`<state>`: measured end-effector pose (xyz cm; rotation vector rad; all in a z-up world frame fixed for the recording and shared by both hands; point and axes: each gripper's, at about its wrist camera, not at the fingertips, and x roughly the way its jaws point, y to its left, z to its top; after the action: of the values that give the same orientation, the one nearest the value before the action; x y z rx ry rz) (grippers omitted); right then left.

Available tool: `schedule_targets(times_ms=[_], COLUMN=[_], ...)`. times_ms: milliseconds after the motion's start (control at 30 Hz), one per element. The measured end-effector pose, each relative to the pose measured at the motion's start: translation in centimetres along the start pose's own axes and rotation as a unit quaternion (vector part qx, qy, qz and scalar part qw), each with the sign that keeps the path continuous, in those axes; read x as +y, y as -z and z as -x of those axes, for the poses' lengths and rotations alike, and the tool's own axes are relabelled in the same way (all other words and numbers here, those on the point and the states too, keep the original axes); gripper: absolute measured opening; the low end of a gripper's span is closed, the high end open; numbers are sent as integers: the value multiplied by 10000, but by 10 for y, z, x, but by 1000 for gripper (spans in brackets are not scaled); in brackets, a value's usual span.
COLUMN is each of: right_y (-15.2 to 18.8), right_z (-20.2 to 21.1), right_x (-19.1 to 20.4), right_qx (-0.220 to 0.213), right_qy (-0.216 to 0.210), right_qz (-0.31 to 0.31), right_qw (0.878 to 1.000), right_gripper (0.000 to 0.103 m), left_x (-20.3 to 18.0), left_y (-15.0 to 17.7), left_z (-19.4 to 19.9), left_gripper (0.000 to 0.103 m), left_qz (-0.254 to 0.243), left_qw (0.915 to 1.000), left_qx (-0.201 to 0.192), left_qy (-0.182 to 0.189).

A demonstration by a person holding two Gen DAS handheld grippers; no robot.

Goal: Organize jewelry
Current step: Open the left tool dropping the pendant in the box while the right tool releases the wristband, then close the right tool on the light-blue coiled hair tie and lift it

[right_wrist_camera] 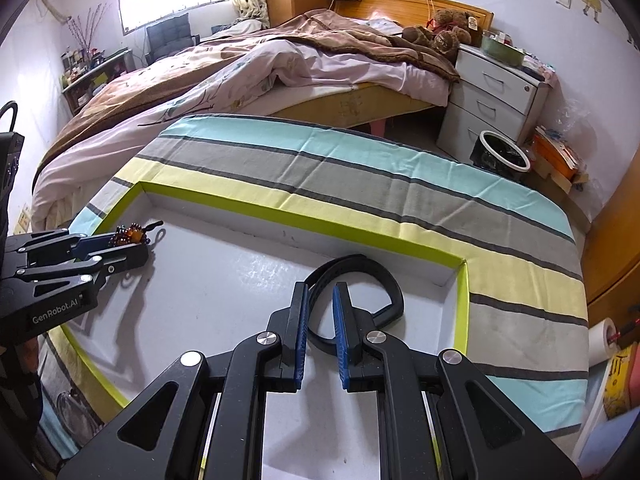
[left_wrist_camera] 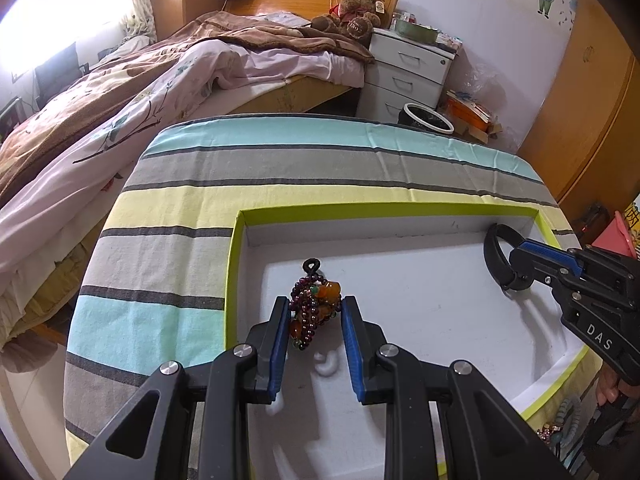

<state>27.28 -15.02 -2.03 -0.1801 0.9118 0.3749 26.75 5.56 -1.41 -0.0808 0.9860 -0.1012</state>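
Behind our striped counter (left_wrist_camera: 280, 176) we see an unmade bed (right_wrist_camera: 248, 68) and one teddy bear (left_wrist_camera: 352, 20) whose chest lettering is too small to read. On the counter sits one white tray (left_wrist_camera: 236, 264) with a lime rim. Our left gripper (left_wrist_camera: 315, 322), marked "GenRobot.AI", has its fingers clamped on a tangled beaded bracelet (left_wrist_camera: 316, 304) low over the tray floor, individual beads uncountable. Our right gripper (right_wrist_camera: 321, 320), marked "DAS", pinches a black band (right_wrist_camera: 384, 280) near the tray's far right corner. More jewelry (left_wrist_camera: 560, 428) lies half hidden by the tray's right edge.
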Motion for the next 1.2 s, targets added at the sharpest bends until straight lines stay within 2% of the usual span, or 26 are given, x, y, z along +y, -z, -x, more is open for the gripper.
schedule_targets(times_ms=[433,633,833,900,933,1200], right_y=[-1,-2,3,7,10,46], right_z=[2,11,29,38,43,82], right_x=[-3,-4,-6,-8,-9,-18], right_qx=[-69,-187,-398,-477,-522,-755], right_qy=[-25,-13,10,-50,-81,-161], right_qz=[-128,-189,-300,-369,-393,-723], right_qw=[9999,9996,9988,9982,9978,9944], right_gripper=[13,15,23,30,30,31], left_x=[-1,-1,-3,-2,-2,-2], left_y=[-3,-1,5,10,14,49], left_z=[-1,7,29,40,46,86], left_gripper=[28,43,46,50,52,53], left_qz=[75,97,93,128,150,263], left_qw=[10000,9999,9996,9993,9991,9975], left_qx=[20,-44,-175,-261,-293,-499], left_qy=[12,-1,191,231,265,419])
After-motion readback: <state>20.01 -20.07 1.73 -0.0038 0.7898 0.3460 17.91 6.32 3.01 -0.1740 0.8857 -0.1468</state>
